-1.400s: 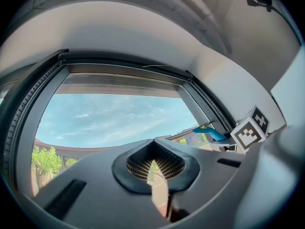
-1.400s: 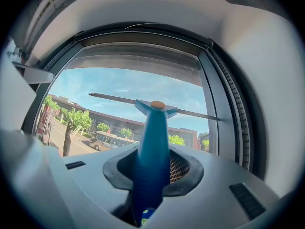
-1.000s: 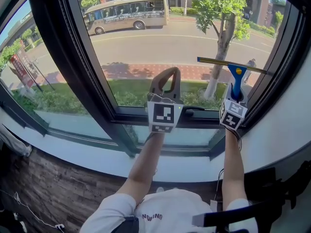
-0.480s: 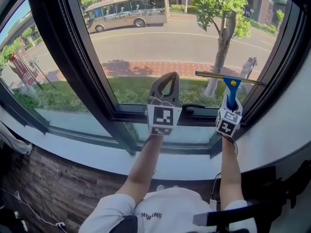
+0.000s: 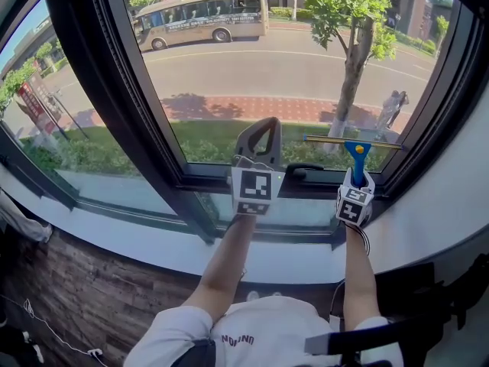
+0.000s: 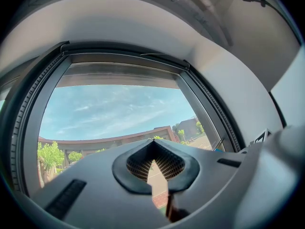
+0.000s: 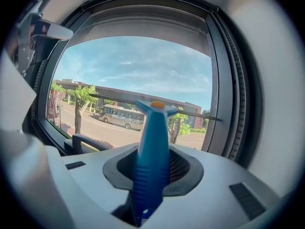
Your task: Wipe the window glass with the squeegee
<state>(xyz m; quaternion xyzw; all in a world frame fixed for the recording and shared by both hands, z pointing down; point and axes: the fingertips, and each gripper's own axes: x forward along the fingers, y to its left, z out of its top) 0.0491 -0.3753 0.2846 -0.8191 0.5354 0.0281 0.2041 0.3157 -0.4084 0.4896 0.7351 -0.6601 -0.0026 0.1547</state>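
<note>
Squeegee (image 5: 356, 153) is low on the window glass (image 5: 229, 67), blade level near the bottom right corner, blue handle clamped tight in the right gripper (image 5: 357, 176). Left gripper (image 5: 265, 125) hovers just beside it, jaws pressed together on nothing. The danger here is the blade hitting the bottom frame (image 5: 229, 180) or the window handle (image 5: 302, 169), tilting off the pane and leaving a streak.

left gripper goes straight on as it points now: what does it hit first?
Most likely the window glass: the left gripper, shut and empty, aims up at the pane with nothing in between. The gap to the glass can't be judged.
</note>
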